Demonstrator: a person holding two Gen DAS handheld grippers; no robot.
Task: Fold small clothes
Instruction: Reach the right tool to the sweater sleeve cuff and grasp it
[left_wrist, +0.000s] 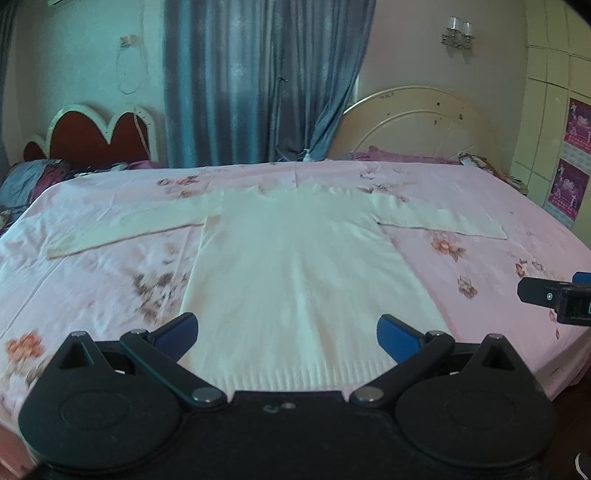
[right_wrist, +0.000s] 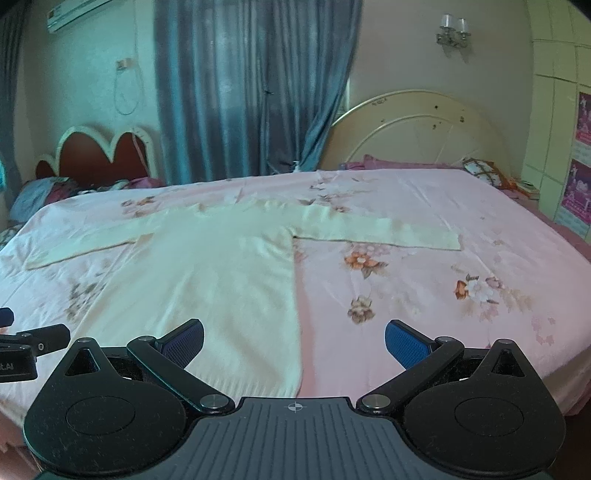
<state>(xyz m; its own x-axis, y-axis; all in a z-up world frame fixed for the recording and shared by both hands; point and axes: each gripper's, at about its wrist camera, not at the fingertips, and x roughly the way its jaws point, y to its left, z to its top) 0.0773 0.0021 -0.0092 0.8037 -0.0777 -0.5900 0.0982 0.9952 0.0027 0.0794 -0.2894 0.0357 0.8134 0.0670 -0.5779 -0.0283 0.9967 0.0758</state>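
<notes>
Far left, a red scalloped headboard (left_wrist: 99, 136) against the wall, with rumpled bedding below it; then the pink floral sheet (left_wrist: 110, 258) running across the bed. Cream long-sleeved sweater (left_wrist: 295, 266) laid flat in the middle, hem nearest, neck far, both sleeves spread out sideways, nothing folded yet. Left gripper (left_wrist: 288, 334) hovering over the hem, jaws wide apart, holding nothing. Right gripper (right_wrist: 294, 341) just beside the sweater's right edge, partly over bare sheet, jaws likewise spread and empty. Further right, a cream arched headboard (right_wrist: 417, 129) and posters on the wall. Risks from here, as a judgement: pinching sheet along with knit, since both are soft and lie flush; grabbing one layer only, leaving the back behind; uneven pulls from the two sides skewing the fold; a loose sleeve dragging and bunching underneath
</notes>
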